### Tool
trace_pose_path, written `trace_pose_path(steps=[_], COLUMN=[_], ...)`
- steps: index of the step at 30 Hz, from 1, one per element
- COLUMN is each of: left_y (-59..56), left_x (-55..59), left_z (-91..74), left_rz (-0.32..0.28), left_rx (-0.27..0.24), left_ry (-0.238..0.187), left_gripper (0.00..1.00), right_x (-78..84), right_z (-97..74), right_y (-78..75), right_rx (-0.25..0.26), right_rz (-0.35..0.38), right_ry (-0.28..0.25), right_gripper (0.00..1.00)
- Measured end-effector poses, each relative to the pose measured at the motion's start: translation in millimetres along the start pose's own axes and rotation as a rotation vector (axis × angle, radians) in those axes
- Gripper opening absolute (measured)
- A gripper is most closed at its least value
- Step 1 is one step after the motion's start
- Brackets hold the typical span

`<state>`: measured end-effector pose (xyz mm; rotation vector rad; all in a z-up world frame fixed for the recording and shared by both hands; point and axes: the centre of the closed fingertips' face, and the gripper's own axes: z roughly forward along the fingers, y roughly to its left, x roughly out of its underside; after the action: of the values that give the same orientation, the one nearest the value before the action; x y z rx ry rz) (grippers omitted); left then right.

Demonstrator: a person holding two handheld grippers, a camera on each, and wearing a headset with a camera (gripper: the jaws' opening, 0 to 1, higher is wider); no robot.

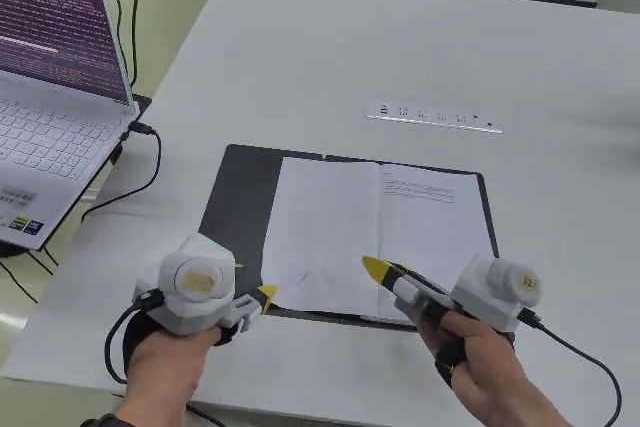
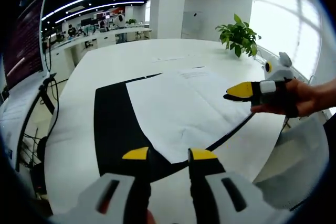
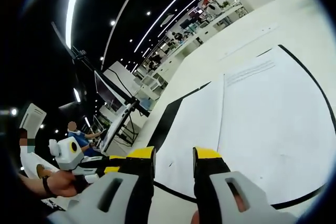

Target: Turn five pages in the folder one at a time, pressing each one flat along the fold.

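I hover my left gripper (image 2: 169,155) and right gripper (image 3: 175,153), both slightly parted and empty, by the open folder (image 1: 240,197) on the table (image 1: 330,57), and I judge the next move is pinching the right-hand page's (image 1: 440,227) edge.

Folder (image 1: 340,237) lies open on bench (image 1: 330,57), just ahead of left hand-held gripper (image 1: 262,299) and right hand-held gripper (image 1: 378,269). Power strip (image 1: 432,117) farther ahead, behind folder. Laptop (image 1: 50,97) ahead-left of left hand-held gripper.

Bright, even overhead light; fisheye edges warp.
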<state>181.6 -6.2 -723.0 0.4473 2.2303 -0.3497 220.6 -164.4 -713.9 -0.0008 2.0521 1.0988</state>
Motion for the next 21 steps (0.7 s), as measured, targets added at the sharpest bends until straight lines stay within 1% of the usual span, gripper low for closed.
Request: trace_pose_path(steps=[2,5,8,10,11,13,16,21], left_y=[-0.9,-3.6,-4.0,-3.9,-3.8,-4.1,-4.0,-2.7], left_x=[3.4,3.8,5.9,8.7,10.5,12.4,17.2,24.8], left_z=[6.5,13.1,21.9,26.5,31.3,35.1,42.0,51.6], left_rz=[-0.011,-0.027,-0.035,-0.042,-0.046,-0.05,-0.054,-0.057], left_rx=[0.009,0.026,0.031,0.035,0.038,0.039,0.042,0.048], left_ry=[0.013,0.015,0.025,0.039,0.045,0.054,0.075,0.096], left_gripper=[0.21,0.16,0.13,0.11,0.1,0.06,0.06,0.03], right_x=[-2.0,-2.4,-0.2,1.0,2.8,5.4,10.0,13.7], right_z=[-2.3,-2.2,-1.5,-1.2,-0.7,0.0,0.5,0.0], right_y=[-3.1,-6.1,-8.5,-8.7,-9.3,-10.4,-11.6,-17.5], right_rx=[0.012,0.016,0.018,0.021,0.023,0.021,0.021,0.034], right_rz=[-0.002,0.002,0.006,0.01,0.013,0.017,0.016,0.036], right_ry=[-0.004,-0.007,-0.003,0.001,0.005,0.01,0.022,0.025], right_gripper=[0.25,0.25,0.24,0.24,0.23,0.23,0.22,0.2])
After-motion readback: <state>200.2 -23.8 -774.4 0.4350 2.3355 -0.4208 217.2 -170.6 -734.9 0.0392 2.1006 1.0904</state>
